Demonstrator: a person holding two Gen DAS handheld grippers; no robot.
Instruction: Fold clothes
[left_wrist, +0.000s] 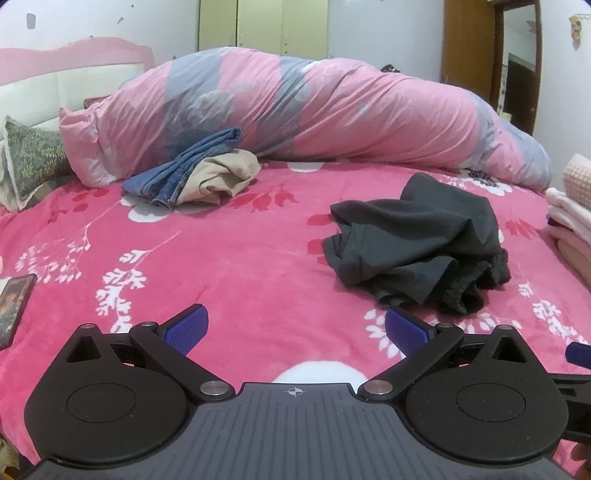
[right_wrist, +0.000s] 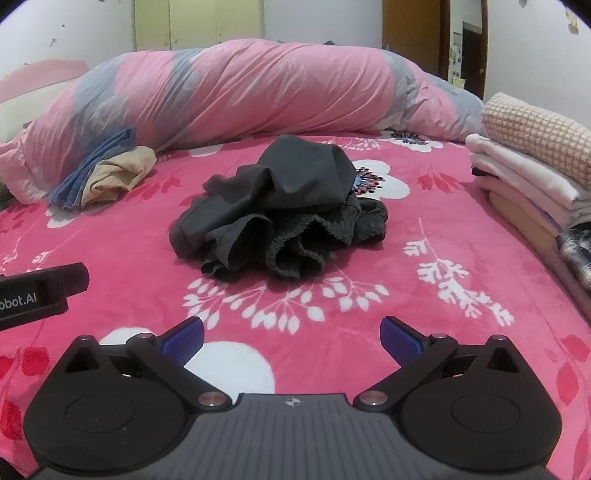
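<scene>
A crumpled dark grey garment (left_wrist: 417, 240) (right_wrist: 280, 206) with an elastic waistband lies in a heap on the pink flowered bedspread (left_wrist: 229, 258) (right_wrist: 369, 266). My left gripper (left_wrist: 295, 328) hovers open over the bedspread, with the heap ahead and to its right. In the right wrist view my right gripper (right_wrist: 291, 334) is open too, empty, with the heap straight ahead and apart from the fingertips. Farther back, blue jeans (left_wrist: 184, 166) (right_wrist: 92, 166) and a beige garment (left_wrist: 225, 177) (right_wrist: 118, 177) lie bunched together against the quilt.
A rolled pink and grey quilt (left_wrist: 314, 114) (right_wrist: 240, 96) spans the back of the bed. A stack of folded clothes (right_wrist: 535, 173) (left_wrist: 569, 218) sits at the right edge. A phone (left_wrist: 14, 306) lies at the left, near a green patterned pillow (left_wrist: 33, 158). The left gripper's body (right_wrist: 37, 295) shows at the right view's left edge.
</scene>
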